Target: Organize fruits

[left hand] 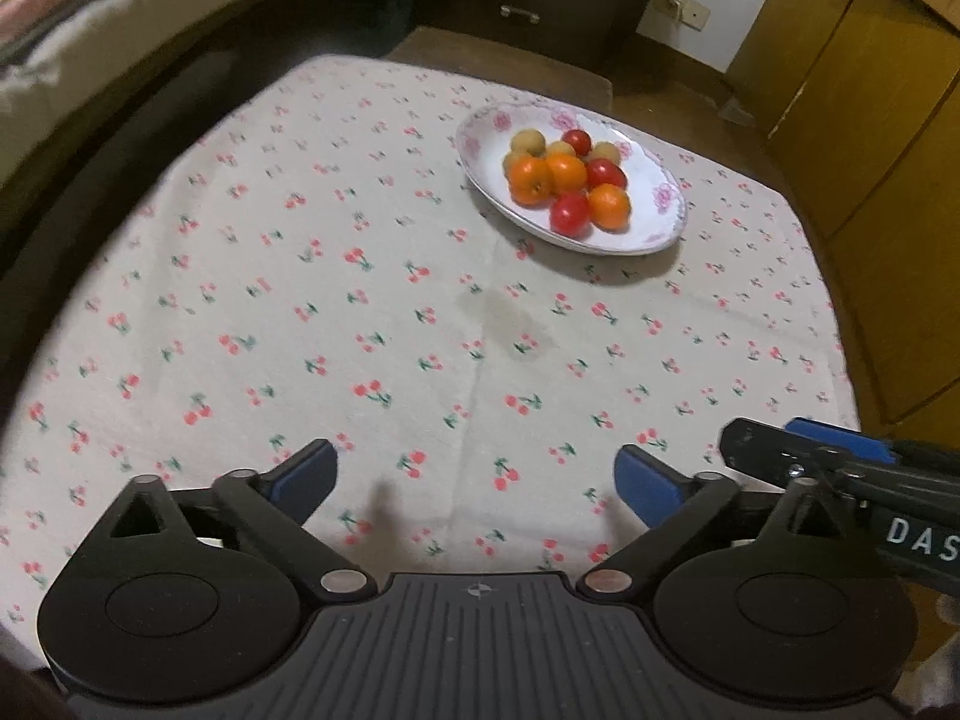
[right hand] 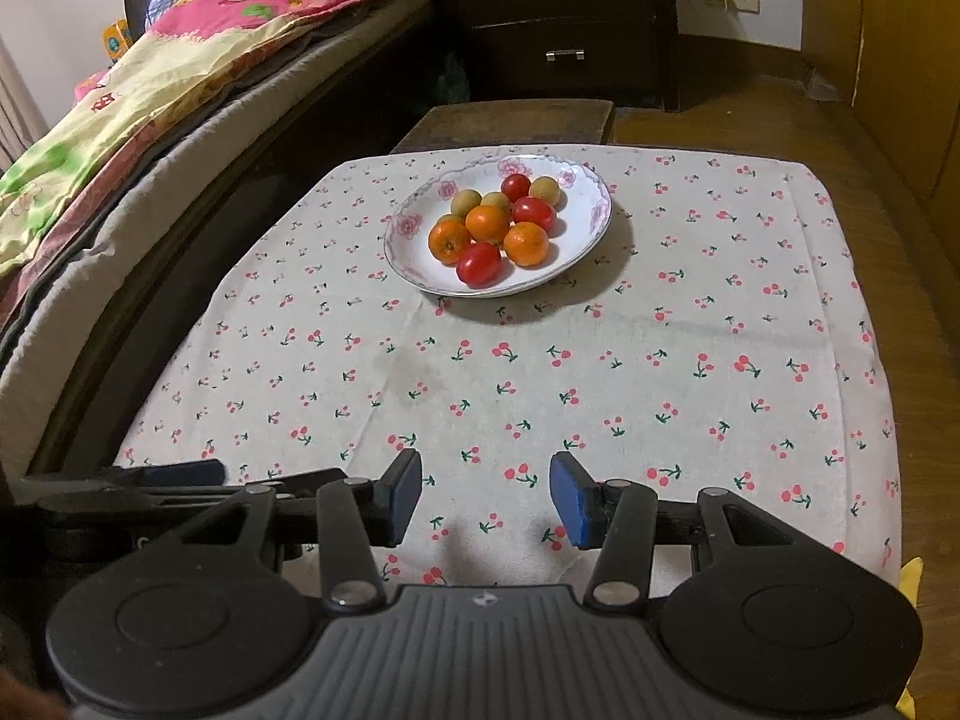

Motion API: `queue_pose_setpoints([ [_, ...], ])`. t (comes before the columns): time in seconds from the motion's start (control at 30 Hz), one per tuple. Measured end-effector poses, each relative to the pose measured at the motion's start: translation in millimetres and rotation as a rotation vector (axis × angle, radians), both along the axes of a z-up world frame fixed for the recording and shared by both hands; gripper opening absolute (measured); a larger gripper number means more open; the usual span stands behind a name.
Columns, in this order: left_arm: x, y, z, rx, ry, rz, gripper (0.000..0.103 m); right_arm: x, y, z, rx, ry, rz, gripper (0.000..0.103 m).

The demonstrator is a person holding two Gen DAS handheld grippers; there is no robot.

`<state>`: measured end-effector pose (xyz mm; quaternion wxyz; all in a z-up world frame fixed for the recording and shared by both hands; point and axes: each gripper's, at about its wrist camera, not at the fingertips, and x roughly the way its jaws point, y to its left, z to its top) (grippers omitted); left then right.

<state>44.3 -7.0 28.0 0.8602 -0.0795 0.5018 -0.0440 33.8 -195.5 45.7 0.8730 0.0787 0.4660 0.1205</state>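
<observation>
Right wrist view shows the largest thing first: a table under a cherry-print cloth [right hand: 540, 372], with a bed [right hand: 150, 120] along its left and a dark drawer chest [right hand: 564, 24] at the far end. On the far half of the cloth, left of centre, sits a white plate [right hand: 591, 222] with pink flowers on its rim. All the fruit is piled on it, touching: three oranges [right hand: 487, 223], three red tomatoes [right hand: 478, 264] and several small tan fruits [right hand: 466, 201] at the far side.

The right gripper [right hand: 486, 495] hovers over the near edge with its jaws apart and nothing between them. The left gripper [left hand: 477, 480] is just beside it, jaws also wide apart and empty; both are well short of the plate.

The fruits look light, round and likely to roll. The tomatoes are probably smooth and soft, so a gentle squeeze across the middle suits them; the oranges seem firmer. The plate looks breakable.

Only the letters "DAS" can be read, on the right gripper's body in the left wrist view.
</observation>
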Motion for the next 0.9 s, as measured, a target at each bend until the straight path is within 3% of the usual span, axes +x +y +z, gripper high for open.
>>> queue_pose_setpoints([
  [0.13,-3,-4,5,0.112,-0.059,0.014,0.102,0,3,-3,-0.008,0.009,0.010,0.051],
  [0.3,-5,-10,5,0.190,-0.085,-0.003,0.102,1,3,-4,-0.013,0.011,0.010,0.051],
  [0.9,-7,-13,7,0.214,-0.107,-0.023,0.102,1,5,-6,-0.019,0.019,0.011,0.051],
])
